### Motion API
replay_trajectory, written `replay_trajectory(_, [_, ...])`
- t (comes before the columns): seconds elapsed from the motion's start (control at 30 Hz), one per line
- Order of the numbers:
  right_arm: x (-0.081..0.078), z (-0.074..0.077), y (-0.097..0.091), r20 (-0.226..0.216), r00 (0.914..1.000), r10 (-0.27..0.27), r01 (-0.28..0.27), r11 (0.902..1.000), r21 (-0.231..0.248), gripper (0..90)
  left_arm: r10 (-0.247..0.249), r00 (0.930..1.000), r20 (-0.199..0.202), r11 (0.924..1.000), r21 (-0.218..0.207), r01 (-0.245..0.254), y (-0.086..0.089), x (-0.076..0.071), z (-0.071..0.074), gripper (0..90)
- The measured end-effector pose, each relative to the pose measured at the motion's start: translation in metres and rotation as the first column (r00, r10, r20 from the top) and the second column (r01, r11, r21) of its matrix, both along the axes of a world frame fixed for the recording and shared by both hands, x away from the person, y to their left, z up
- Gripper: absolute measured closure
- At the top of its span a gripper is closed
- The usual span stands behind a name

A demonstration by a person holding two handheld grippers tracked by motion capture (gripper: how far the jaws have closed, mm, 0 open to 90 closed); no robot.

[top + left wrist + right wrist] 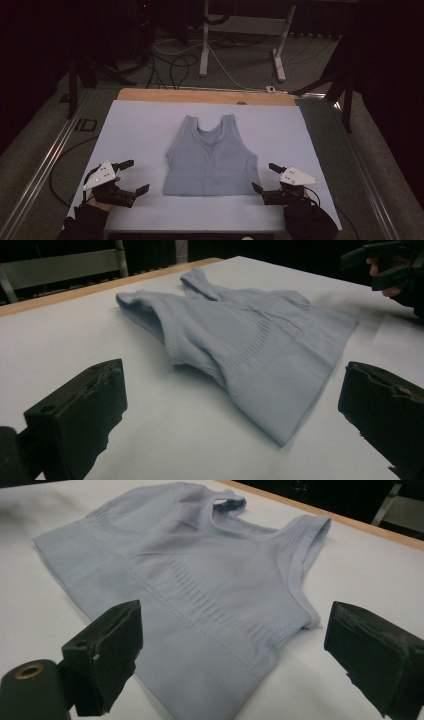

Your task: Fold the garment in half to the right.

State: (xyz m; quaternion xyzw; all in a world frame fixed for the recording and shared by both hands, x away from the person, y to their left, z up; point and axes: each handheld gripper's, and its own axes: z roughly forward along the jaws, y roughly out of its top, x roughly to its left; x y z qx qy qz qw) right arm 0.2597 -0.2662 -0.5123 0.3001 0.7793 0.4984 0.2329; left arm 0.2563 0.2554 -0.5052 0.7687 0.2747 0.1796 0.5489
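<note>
A pale blue sleeveless top (211, 158) lies flat in the middle of the white table cover (140, 125), straps toward the far edge. My left gripper (131, 176) is open to the left of the hem's left corner, a short gap away. In the left gripper view the top (250, 340) spreads ahead between the wide-apart jaws of the left gripper (232, 410). My right gripper (266, 177) is open just off the hem's right corner. The right gripper view has the top (200, 585) close in front of the right gripper (235, 650), whose jaws are spread with nothing between them.
A wooden strip (205, 96) edges the far side of the table. Beyond it on the floor stand white desk legs (204, 45) and loose cables (175, 65). A metal rail (45, 165) runs along the left. In the left gripper view the other hand (395, 270) is at the upper right.
</note>
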Motion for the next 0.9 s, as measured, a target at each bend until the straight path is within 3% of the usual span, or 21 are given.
replay_trajectory(0.13, [0.0, 0.004, 0.002, -0.001, 1.0, -0.002, 0.002, 1.0, -0.004, 8.7, -0.016, 0.9998, -0.015, 0.9999, 0.0, 0.016, -0.004, 0.002, 0.001, 0.0])
replay_trajectory(0.23, [0.0, 0.01, 0.003, 0.001, 1.0, -0.004, 0.004, 1.0, 0.005, 8.7, -0.037, 0.999, -0.024, 0.9991, -0.022, 0.036, -0.007, 0.003, 0.001, 0.0])
replay_trajectory(0.5, [0.001, 0.027, 0.007, 0.009, 0.9999, 0.012, -0.012, 0.9999, 0.008, 8.7, -0.036, 0.999, -0.025, 0.9993, -0.004, 0.036, -0.012, 0.005, 0.008, 0.0])
replay_trajectory(0.9, [0.019, 0.057, 0.012, 0.047, 0.9985, 0.029, -0.029, 0.9996, -0.002, 8.7, -0.063, 0.9978, -0.021, 0.9979, 0.017, 0.063, -0.015, 0.01, 0.024, 0.0])
